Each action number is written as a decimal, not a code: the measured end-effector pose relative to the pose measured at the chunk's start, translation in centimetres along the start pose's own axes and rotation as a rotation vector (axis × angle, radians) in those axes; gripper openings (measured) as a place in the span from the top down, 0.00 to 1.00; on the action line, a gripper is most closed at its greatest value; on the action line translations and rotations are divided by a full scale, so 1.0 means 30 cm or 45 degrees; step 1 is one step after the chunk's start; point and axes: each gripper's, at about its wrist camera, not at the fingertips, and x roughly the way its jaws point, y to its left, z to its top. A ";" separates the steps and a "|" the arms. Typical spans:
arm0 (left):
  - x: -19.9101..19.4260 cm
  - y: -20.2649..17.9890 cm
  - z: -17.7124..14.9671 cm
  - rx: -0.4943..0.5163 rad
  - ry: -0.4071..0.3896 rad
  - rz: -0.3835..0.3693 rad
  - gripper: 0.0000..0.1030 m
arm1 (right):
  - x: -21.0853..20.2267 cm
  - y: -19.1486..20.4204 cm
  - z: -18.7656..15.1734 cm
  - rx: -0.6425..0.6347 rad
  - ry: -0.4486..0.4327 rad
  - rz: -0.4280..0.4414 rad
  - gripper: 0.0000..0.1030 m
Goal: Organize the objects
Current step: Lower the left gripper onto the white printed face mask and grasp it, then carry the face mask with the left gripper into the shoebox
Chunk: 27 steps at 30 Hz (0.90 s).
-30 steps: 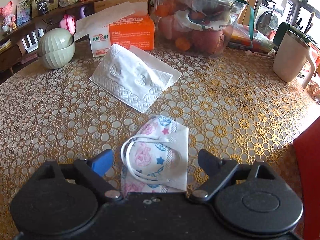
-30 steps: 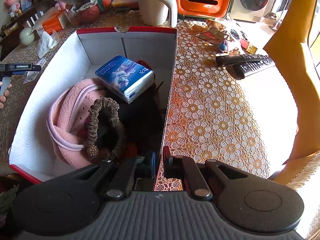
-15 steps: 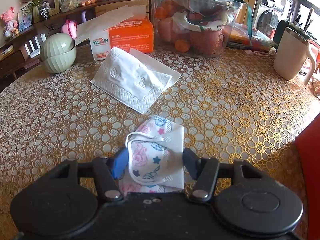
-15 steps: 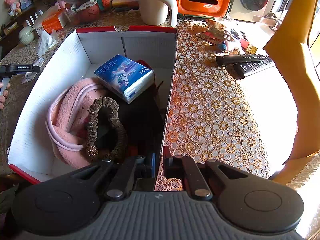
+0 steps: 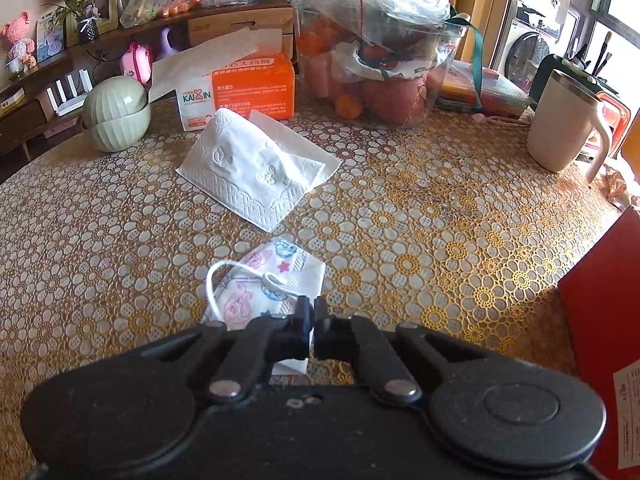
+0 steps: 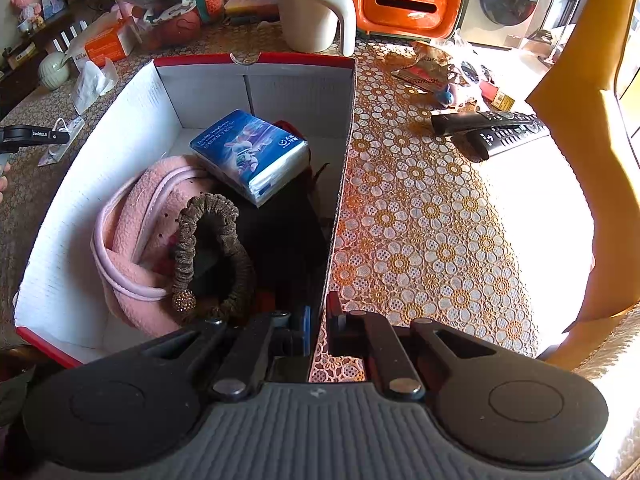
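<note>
A folded child's face mask point(image 5: 264, 284) with cartoon prints and white ear loops lies on the lace tablecloth. My left gripper point(image 5: 312, 330) is shut on the mask's near edge. In the right wrist view the left gripper point(image 6: 34, 136) shows at the far left, beside the box. My right gripper point(image 6: 318, 326) is shut on the right wall of a red-and-white cardboard box point(image 6: 344, 160). The box holds a blue tissue pack point(image 6: 250, 154), a pink fleece bag point(image 6: 136, 232) and a brown scrunchie point(image 6: 212, 252).
A white napkin point(image 5: 256, 168), an orange tissue box point(image 5: 240, 92), a green bowl point(image 5: 116, 114), a fruit container point(image 5: 376, 64) and a cream mug point(image 5: 564, 120) stand behind the mask. Remotes point(image 6: 492, 130) and an orange tissue holder point(image 6: 406, 2) lie right of the box.
My left gripper has closed from wide open onto the mask, bunching it. The right gripper and the box have not moved.
</note>
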 end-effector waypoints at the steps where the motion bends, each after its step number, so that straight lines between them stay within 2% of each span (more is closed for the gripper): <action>1: -0.011 0.001 -0.003 0.000 -0.005 -0.006 1.00 | 0.000 0.000 -0.001 0.001 -0.001 0.000 0.93; 4: -0.039 0.001 -0.011 0.015 -0.004 -0.044 1.00 | -0.001 0.002 -0.004 -0.004 -0.007 0.002 0.93; 7: -0.046 0.003 -0.011 0.032 -0.009 -0.009 1.00 | -0.002 0.002 -0.005 -0.004 -0.010 0.003 0.93; 13: -0.069 0.006 0.003 0.040 -0.015 -0.048 1.00 | -0.001 0.000 -0.005 -0.004 -0.009 0.005 0.93; 19: -0.202 -0.020 0.046 0.063 -0.078 -0.088 1.00 | -0.003 0.006 -0.010 -0.008 -0.015 0.003 0.93; 27: -0.466 -0.121 0.062 0.154 -0.200 -0.197 1.00 | -0.005 0.013 -0.010 -0.030 -0.019 0.001 0.93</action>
